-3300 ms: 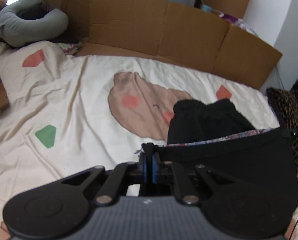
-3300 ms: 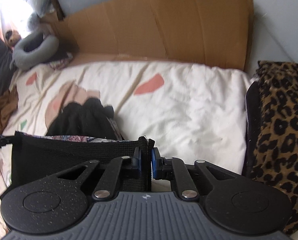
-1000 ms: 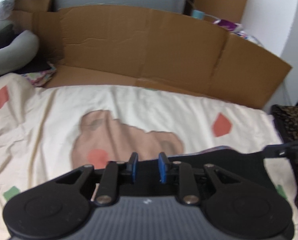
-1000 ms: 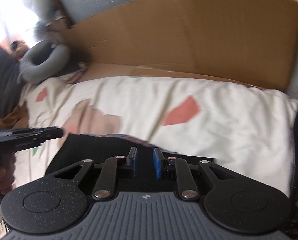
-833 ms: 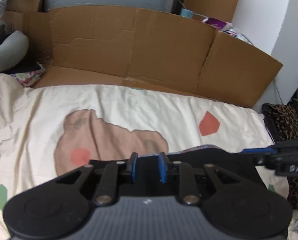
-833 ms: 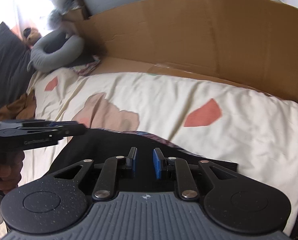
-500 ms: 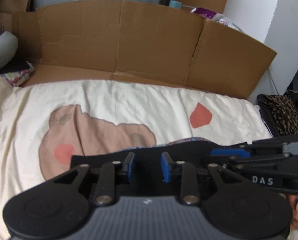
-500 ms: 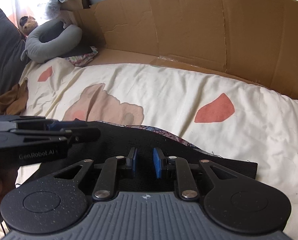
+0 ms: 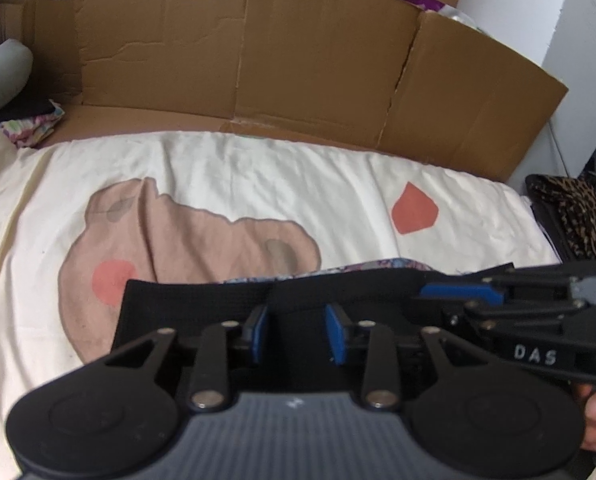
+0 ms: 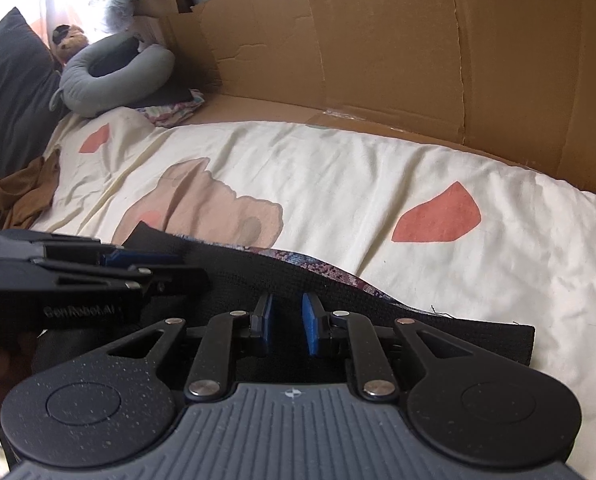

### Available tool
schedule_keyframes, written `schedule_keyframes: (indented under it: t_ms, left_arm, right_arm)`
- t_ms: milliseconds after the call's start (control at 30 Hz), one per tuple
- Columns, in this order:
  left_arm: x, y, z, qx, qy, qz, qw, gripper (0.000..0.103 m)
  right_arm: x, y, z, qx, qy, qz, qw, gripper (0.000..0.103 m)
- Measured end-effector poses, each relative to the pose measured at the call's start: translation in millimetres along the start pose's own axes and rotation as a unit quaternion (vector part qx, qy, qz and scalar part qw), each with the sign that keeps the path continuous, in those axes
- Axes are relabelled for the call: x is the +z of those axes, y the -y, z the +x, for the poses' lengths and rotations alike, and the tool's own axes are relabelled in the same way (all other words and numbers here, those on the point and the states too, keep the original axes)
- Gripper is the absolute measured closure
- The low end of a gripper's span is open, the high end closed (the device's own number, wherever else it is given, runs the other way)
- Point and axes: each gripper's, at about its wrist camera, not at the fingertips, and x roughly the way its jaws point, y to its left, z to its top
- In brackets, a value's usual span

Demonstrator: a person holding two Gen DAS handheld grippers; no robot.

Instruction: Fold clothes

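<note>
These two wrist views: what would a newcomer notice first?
First, the black folded garment with a patterned edge lying on the cream bedsheet with pink shapes, directly below both open grippers, left and right. Behind the bed stands a wide brown cardboard wall.

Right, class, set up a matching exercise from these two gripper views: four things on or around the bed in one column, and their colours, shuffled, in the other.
Things:
1. garment
2. neck pillow
3. cardboard
4. bedsheet

Colours:
A. brown
B. cream with coloured patches
C. black
D. grey

Pairs: 1-C, 2-D, 3-A, 4-B
</note>
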Motion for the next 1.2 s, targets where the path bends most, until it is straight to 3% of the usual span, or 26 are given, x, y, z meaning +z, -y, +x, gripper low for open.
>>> schedule_keyframes:
  t_ms: [100,233,367,533,600,667,833,1067,1200]
  left_arm:
    - [2.6,8.2,-10.1,-0.007,0.015,0.016,0.9997,0.077]
    - [2.3,16.3,-15.0,-0.029,0.031,0.024,0.9988,0.077]
    - [-1.2,19.1,-9.1,-0.047,0.023,0.023,0.9984,0.080]
    - [-6.0,14.7,0.9,-0.064,0.012,0.008,0.9978,0.080]
    - [-6.3,11.8,7.4,-0.054,0.004,0.010,0.9985,0.094]
    - [-4.5,8.3,9.1,-0.047,-0.002,0.005,0.9989,0.100]
    - [-1.7,5.3,-15.1,-0.035,0.017,0.015,0.9991,0.099]
    - [-14.4,3.8,-43.1,-0.046,0.025,0.011,0.9986,0.094]
    - [-22.1,9.5,-39.3,-0.045,0.015,0.022,0.9986,0.090]
  right_arm:
    - [6.5,-0.4,-5.1,-0.014,0.000,0.009,1.000,0.090]
    - [7.4,-10.9,-22.4,-0.031,0.025,-0.021,0.999,0.090]
    - [3.2,-13.2,-29.9,-0.025,0.028,-0.024,0.999,0.090]
    - [-3.7,-20.8,-18.5,-0.029,0.001,-0.050,0.998,0.089]
    - [-4.4,-21.3,-12.9,-0.035,-0.009,-0.060,0.998,0.090]
    - [0.0,-22.2,-14.7,-0.045,-0.013,-0.065,0.997,0.091]
    - [4.6,-25.0,-30.7,-0.038,-0.004,-0.066,0.997,0.088]
    - [0.5,-33.4,-50.8,-0.010,0.005,-0.071,0.997,0.087]
    - [-12.4,-44.3,-41.8,-0.017,-0.015,-0.100,0.995,0.077]
